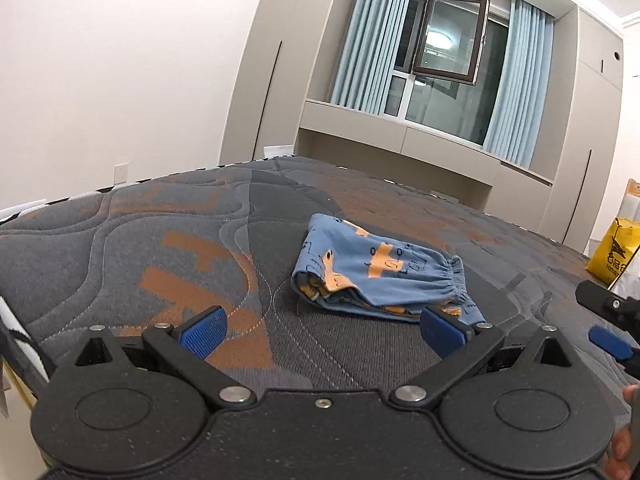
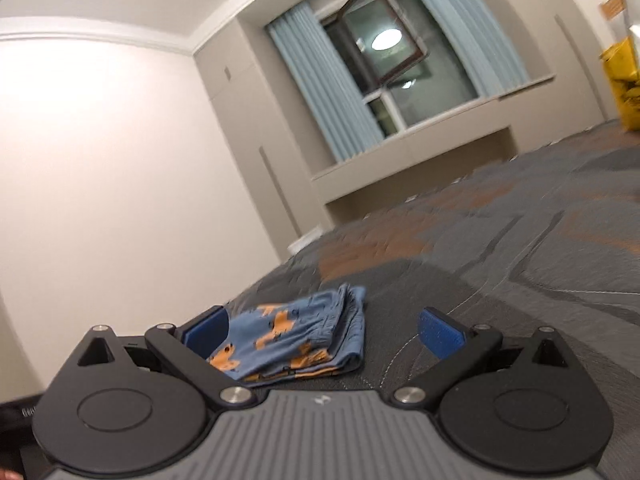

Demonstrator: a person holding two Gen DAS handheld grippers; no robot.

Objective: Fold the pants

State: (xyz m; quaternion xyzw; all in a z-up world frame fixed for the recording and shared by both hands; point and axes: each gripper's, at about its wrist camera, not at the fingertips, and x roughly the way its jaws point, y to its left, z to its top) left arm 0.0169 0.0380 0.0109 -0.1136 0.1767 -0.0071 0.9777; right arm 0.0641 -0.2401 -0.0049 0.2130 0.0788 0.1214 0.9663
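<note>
The blue pants (image 1: 376, 276) with orange prints lie folded into a small stack on the grey and orange mattress (image 1: 160, 256), elastic waistband to the right. My left gripper (image 1: 322, 334) is open and empty, just short of the stack's near edge. In the right wrist view the folded pants (image 2: 296, 340) lie in front of my open, empty right gripper (image 2: 324, 334), close to its left finger (image 2: 206, 334). The right gripper's blue pad also shows at the right edge of the left wrist view (image 1: 610, 342).
A yellow bag (image 1: 618, 252) stands past the mattress's far right corner. Beige cupboards (image 1: 280, 80) and a window with blue curtains (image 1: 516, 88) line the far wall. The mattress's left edge (image 1: 12, 320) drops off near my left gripper.
</note>
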